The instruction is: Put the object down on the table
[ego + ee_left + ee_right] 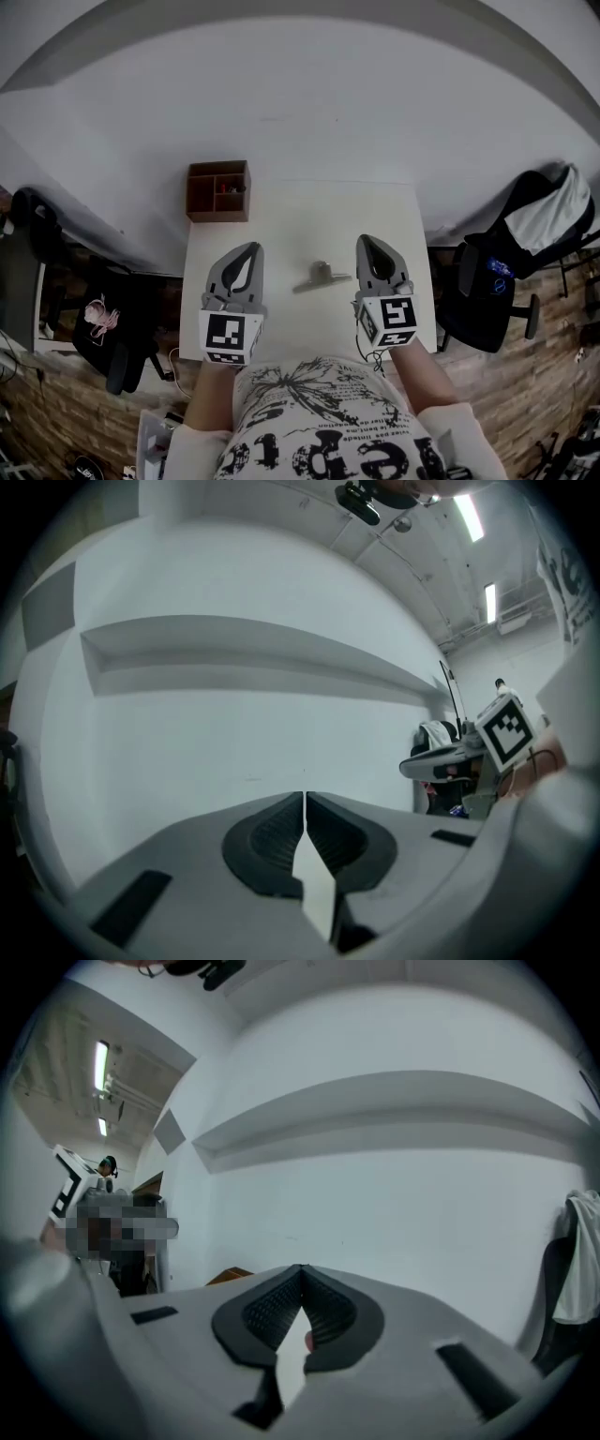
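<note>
The white tabletop is mostly bare, and a brown compartment box is set at its far left corner, clear of the working area. The left gripper and right gripper are held at either side, fingers pressed together on nothing. This is probably because the small grey object is already laid on the tabletop between them, touched by neither.

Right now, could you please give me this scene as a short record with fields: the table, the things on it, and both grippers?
table: white rectangular table
far left corner: brown wooden box with compartments
middle: small grey metal object, lying on the table between the grippers, touching neither
left gripper: jaws together, nothing between them
right gripper: jaws together, nothing between them
task state: object is down on the table
</note>
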`<state>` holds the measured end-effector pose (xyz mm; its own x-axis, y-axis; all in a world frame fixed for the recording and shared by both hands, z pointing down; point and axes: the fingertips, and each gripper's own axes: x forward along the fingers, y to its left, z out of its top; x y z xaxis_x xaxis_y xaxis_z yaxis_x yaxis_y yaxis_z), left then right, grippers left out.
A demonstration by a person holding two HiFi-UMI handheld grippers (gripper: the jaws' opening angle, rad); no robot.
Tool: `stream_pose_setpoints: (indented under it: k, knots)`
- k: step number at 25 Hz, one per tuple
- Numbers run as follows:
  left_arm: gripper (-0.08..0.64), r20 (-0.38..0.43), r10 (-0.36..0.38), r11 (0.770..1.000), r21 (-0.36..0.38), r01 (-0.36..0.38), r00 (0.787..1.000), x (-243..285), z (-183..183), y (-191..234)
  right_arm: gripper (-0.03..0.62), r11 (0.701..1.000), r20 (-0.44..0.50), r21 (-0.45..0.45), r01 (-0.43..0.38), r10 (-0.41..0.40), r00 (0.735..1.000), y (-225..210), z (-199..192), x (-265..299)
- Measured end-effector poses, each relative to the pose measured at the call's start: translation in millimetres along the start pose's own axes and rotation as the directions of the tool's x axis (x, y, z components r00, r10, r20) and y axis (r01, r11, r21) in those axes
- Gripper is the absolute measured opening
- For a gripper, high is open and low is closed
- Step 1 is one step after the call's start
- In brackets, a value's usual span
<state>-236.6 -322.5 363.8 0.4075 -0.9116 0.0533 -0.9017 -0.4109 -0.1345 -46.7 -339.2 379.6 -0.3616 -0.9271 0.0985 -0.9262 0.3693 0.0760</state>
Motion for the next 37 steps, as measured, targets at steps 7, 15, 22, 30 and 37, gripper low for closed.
stream_pose_setpoints:
  k: [7,15,22,30,37]
  knots:
    - [0.012,-0.006,0.022,0.999,-0.027,-0.022,1.0,-5.0,8.6,-11.6,-0.008,0.997,0.076,0.01,-0.08,0.079,0.994,1.3,9.8,-12.8]
    - [0.012,-0.003,0.039,0.999,-0.037,-0.039,0.999,-12.4,10.9,-22.7,-0.009,0.994,0.075,0.012,-0.109,0.108,0.991,4.7,9.7,-23.2]
    - [0.012,0.001,0.047,0.998,-0.032,-0.047,0.999,-18.8,10.2,-28.0,-0.009,0.993,0.084,0.022,-0.116,0.114,0.99,4.8,11.6,-31.7]
    - [0.012,0.007,0.05,0.998,-0.033,-0.05,0.999,-20.2,15.0,-32.0,-0.009,0.991,0.094,0.068,-0.116,0.11,0.99,10.6,10.7,-28.9]
    - [0.012,-0.009,0.09,0.995,-0.052,-0.091,0.996,-19.6,10.1,-23.4,-0.009,0.991,0.104,0.032,-0.132,0.128,0.986,16.1,19.8,-28.3]
